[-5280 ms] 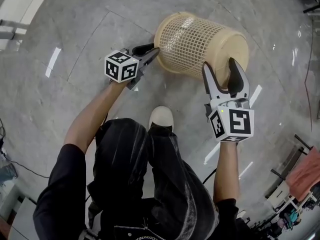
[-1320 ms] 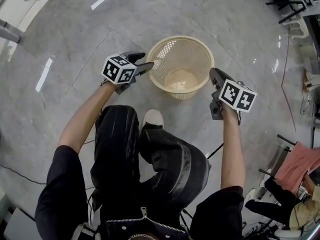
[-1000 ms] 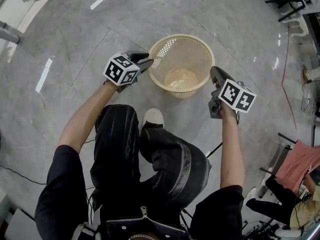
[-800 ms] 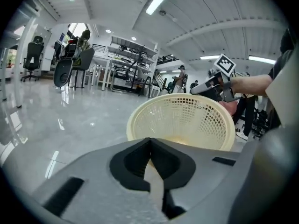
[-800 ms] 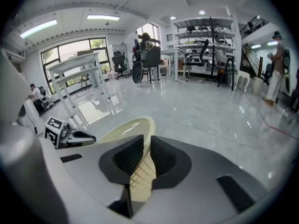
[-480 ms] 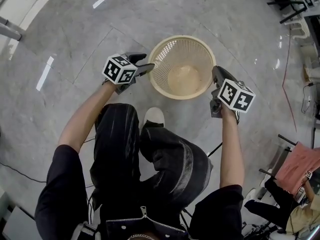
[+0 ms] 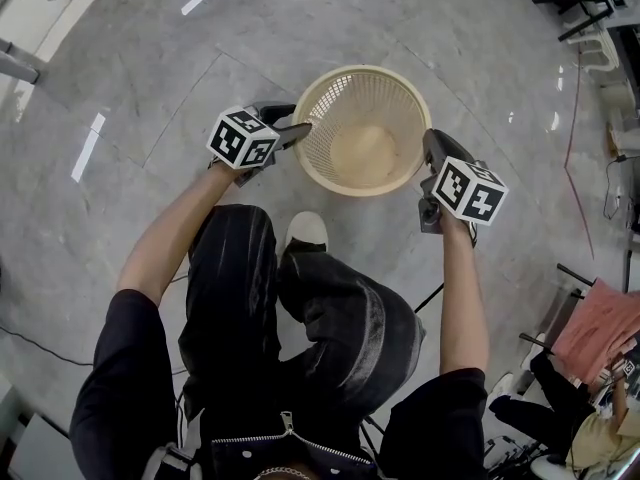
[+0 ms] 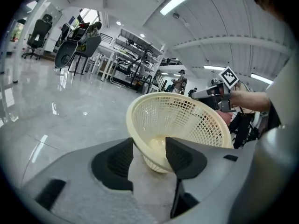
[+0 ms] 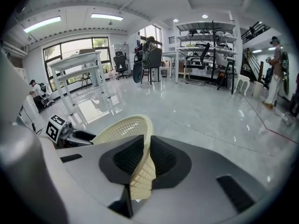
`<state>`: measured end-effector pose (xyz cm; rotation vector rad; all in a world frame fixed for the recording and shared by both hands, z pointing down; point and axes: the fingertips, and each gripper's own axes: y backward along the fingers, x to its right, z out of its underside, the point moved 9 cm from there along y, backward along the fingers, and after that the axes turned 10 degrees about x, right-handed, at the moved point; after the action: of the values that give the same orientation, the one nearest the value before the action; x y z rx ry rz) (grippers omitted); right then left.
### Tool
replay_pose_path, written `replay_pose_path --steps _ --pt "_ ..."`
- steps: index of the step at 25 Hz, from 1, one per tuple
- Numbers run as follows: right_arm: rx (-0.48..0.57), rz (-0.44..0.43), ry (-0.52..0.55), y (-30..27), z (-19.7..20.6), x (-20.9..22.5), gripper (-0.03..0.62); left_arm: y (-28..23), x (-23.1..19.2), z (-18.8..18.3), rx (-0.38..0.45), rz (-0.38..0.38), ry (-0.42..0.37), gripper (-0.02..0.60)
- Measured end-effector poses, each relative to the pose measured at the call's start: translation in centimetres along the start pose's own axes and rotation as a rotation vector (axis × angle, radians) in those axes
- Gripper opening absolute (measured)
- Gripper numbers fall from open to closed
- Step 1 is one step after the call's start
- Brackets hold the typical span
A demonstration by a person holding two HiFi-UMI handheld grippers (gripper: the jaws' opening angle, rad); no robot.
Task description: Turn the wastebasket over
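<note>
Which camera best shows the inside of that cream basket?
The head view: it looks straight down into the wastebasket, to its floor. The left gripper view sees it obliquely; the right gripper view, only its wall edge-on.

wastebasket (image 7: 338, 118): cream — lattice mesh | floor (image 7: 150, 58): grey — marbled veins | trousers (image 7: 330, 328): black | shoe (image 7: 305, 230): white

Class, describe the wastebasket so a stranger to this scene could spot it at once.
Look at the grey polished floor, just ahead of the person's white shoe: the wastebasket is there, mouth up. It is the only cream mesh tub around, with the right tongs clamped on its rim.
</note>
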<state>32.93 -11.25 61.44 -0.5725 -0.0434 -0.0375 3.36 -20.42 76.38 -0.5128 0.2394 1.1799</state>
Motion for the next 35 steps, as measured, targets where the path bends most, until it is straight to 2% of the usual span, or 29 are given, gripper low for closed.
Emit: replay_pose_path --steps 8,13,18,23,30,35 --pt "0.019 -0.023 -0.030 -1.4 0.7 -0.5 0.049 1.9 -0.8 -1.8 0.017 -0.051 -0.059 0.213" --pt "0.031 -0.075 -0.067 -3.4 1.2 -2.3 0.049 4.6 -2.0 -2.9 0.022 -0.123 -0.096 0.207" --pt "0.046 -0.126 -0.106 -6.6 0.5 -4.9 0.048 7.5 -4.1 -3.6 0.017 -0.214 -0.091 0.202" --pt "0.009 -0.171 -0.065 -9.4 0.0 -7.4 0.048 10.2 -5.5 -3.9 0.011 -0.296 -0.093 0.201" --pt "-0.085 -0.198 -0.057 -10.5 1.6 -9.5 0.048 12.6 -5.9 -4.8 -0.011 -0.349 -0.125 0.190" --pt "-0.078 -0.213 -0.093 -10.5 1.9 -10.4 0.048 13.4 -6.0 -5.4 -0.054 -0.389 -0.154 0.184"
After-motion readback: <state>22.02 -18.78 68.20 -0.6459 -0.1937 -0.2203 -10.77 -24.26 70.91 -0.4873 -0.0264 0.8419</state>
